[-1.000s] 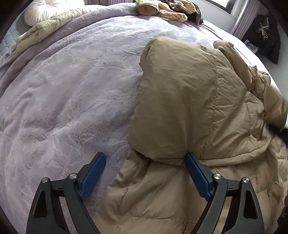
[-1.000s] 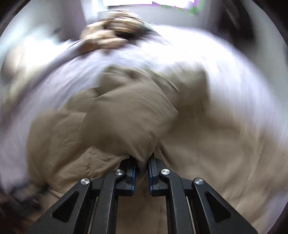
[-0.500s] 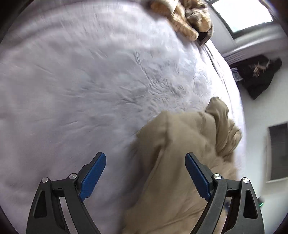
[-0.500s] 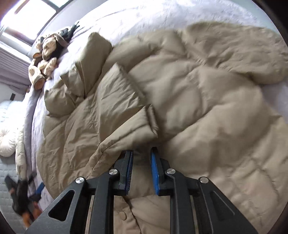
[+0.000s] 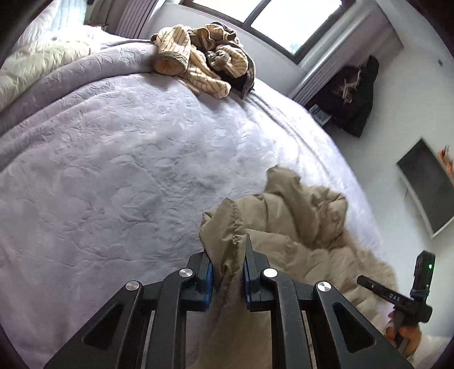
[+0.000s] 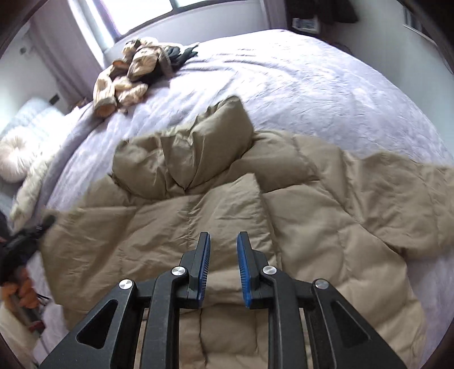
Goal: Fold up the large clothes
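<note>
A large tan puffer jacket (image 6: 255, 210) lies spread on the lavender bed cover (image 6: 326, 85). My left gripper (image 5: 227, 255) is shut on a bunched fold of the jacket (image 5: 224, 227) and holds it lifted off the bed; the rest of the jacket (image 5: 298, 227) trails to the right. My right gripper (image 6: 223, 249) is open with a narrow gap and empty, hovering over the middle of the jacket. The right gripper's body also shows at the lower right of the left wrist view (image 5: 408, 295).
A heap of striped cream and dark clothes (image 5: 198, 56) lies at the bed's far edge under a window (image 5: 283, 20); it shows in the right wrist view too (image 6: 136, 73). A cream quilt (image 5: 34, 65) and a round pillow (image 6: 14, 159) lie at the bed's head. Dark clothes (image 5: 351, 96) hang by the wall.
My left gripper was open beside the jacket and has shut on a fold and lifted it. My right gripper was shut on a jacket fold and has let go and opened slightly.
</note>
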Demonstrator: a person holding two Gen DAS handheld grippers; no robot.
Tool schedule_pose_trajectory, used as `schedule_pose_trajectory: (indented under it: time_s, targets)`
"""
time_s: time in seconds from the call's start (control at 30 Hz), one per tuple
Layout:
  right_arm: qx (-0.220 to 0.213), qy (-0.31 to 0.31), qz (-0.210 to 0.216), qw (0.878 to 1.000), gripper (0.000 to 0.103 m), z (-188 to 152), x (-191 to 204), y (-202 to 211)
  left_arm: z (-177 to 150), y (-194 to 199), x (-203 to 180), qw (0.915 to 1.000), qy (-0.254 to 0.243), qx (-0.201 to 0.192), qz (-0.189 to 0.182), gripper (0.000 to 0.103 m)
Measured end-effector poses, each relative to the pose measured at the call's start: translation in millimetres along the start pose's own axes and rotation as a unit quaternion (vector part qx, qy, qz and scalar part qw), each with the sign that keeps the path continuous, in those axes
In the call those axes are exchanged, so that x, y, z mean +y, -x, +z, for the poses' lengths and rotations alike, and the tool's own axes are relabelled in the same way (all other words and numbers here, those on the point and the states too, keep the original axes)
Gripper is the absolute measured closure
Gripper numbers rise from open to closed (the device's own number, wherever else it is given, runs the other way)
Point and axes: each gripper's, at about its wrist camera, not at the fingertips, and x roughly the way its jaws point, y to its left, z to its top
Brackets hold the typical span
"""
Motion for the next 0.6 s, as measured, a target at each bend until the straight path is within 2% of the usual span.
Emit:
schedule_pose_trajectory:
  time_s: [0.2, 0.23, 0.3, 0.37, 0.4, 0.47, 0.6]
  targets:
    - [0.06, 0.001, -0.008, 0.998, 0.082, -20, -2, -52, -7, -44, 40, 0.9948, 0.011, 0.046, 0.091, 0.085]
    - [0.064, 0.003, -0.006, 0.998, 0.082, -22, -2, -57, -7, -48, 44, 0.9932, 0.018, 0.05, 0.104, 0.081]
    - [0.062, 0.012, -0.005, 0.998, 0.082, -21, 2, -63, -8, -45, 51, 0.9889, 0.036, 0.041, 0.138, 0.079]
    - [0.062, 0.025, -0.014, 0.998, 0.082, -21, 6, -66, -3, -34, 61, 0.9803, 0.059, 0.024, 0.187, 0.079]
    - [0.062, 0.025, -0.014, 0.998, 0.082, -20, 6, -68, -1, -28, 67, 0.9777, 0.073, 0.026, 0.195, 0.079]
    - [0.065, 0.013, -0.005, 0.998, 0.082, -20, 1, -68, 2, -13, 67, 0.9789, 0.087, 0.026, 0.183, 0.079]
    - [0.063, -0.001, 0.012, 0.998, 0.082, -23, -7, -67, -9, 12, 33, 0.9873, 0.052, 0.021, 0.149, 0.079]
